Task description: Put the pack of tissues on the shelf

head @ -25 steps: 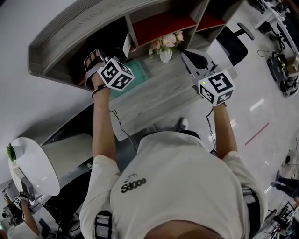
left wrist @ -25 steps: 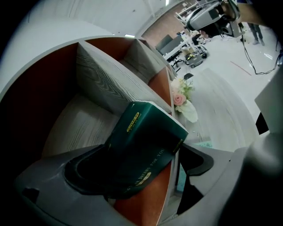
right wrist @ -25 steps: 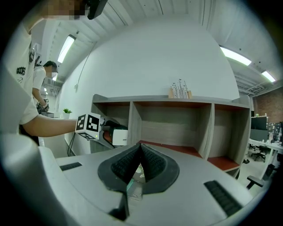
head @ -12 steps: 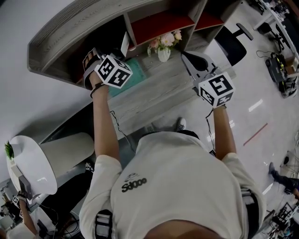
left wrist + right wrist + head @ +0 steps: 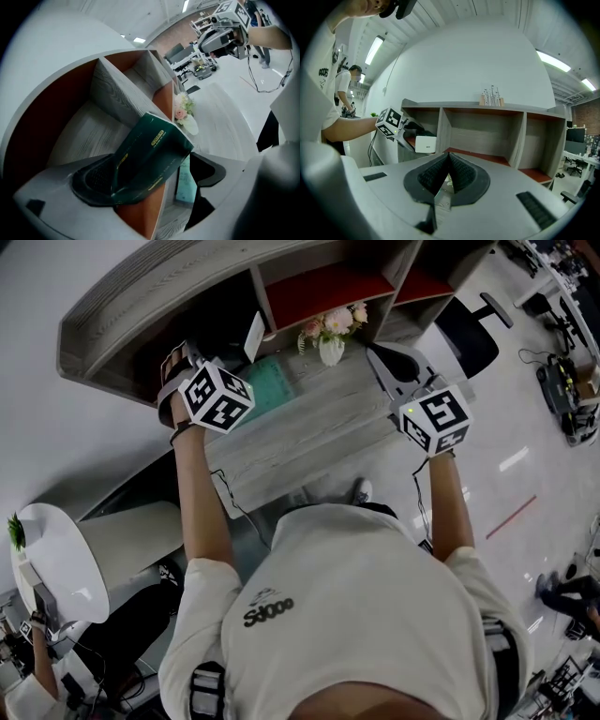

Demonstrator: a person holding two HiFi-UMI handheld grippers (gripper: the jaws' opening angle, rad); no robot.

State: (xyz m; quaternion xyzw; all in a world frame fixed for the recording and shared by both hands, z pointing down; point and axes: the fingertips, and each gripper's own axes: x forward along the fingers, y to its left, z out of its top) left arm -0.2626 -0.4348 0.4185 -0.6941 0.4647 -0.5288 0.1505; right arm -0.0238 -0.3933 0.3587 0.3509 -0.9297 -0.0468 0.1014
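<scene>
The pack of tissues [image 5: 152, 145] is dark green with gold print, and my left gripper [image 5: 152, 180] is shut on it. It hangs tilted in front of the shelf [image 5: 117, 98], at the front edge of an upright divider, with the left compartment behind it. In the head view the left gripper [image 5: 214, 360] is at the left compartment of the shelf [image 5: 309, 292], and the pack's pale end [image 5: 254, 334] sticks out. My right gripper [image 5: 380, 357] hovers over the desk's right end; its jaws [image 5: 447, 171] are shut on nothing. It sees the pack [image 5: 425, 144] as white.
A white vase of pink flowers [image 5: 330, 334] and a teal sheet [image 5: 272, 381] are on the grey desk [image 5: 309, 427] below the shelf. A black office chair [image 5: 469, 329] stands right. Small items [image 5: 491, 97] stand on the shelf top. A person [image 5: 347, 89] stands far left.
My left gripper has moved left and closer to the shelf's left compartment with the pack in it. The right gripper has hardly moved.
</scene>
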